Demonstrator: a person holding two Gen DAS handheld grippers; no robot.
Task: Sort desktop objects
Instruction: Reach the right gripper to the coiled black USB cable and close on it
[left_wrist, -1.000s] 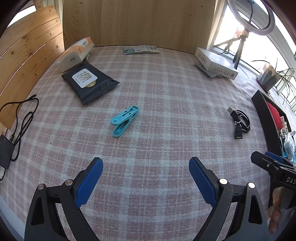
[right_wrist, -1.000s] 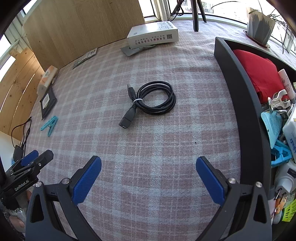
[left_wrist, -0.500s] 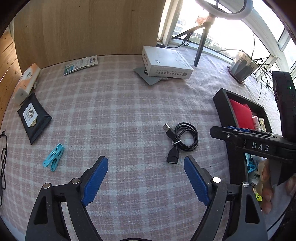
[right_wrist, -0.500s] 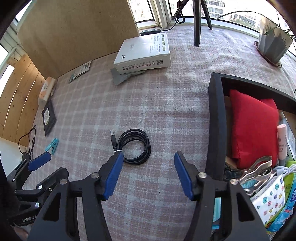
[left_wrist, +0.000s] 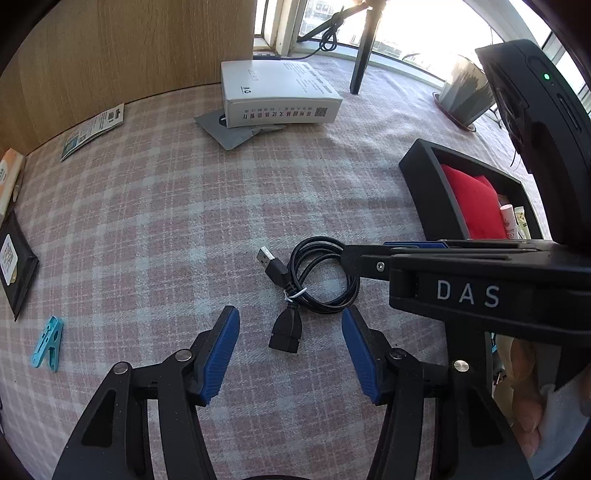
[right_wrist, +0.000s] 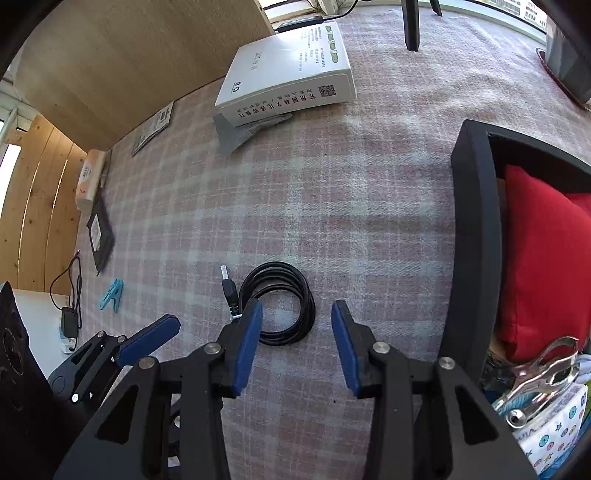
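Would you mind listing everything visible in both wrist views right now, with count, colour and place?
USB extension cable: 1, black, coiled mid-cloth between both grippers.
Clothes peg: 1, teal, on the cloth's left side.
Box: 1, white, far side, on a grey sleeve.
Leaflet: 1, by the wooden wall.
Wet-wipes pack: 1, black, left edge.
Tissue pack: 1, orange-white, beyond the wipes.
Storage bin: 1, black, right, holding a red pouch and a metal clip.
Tablecloth: 1, pink plaid.
Left gripper: blue pads, jaws have just been closing, over the cable's socket end.
Right gripper: blue pads, jaws have just been closing, astride the coil.
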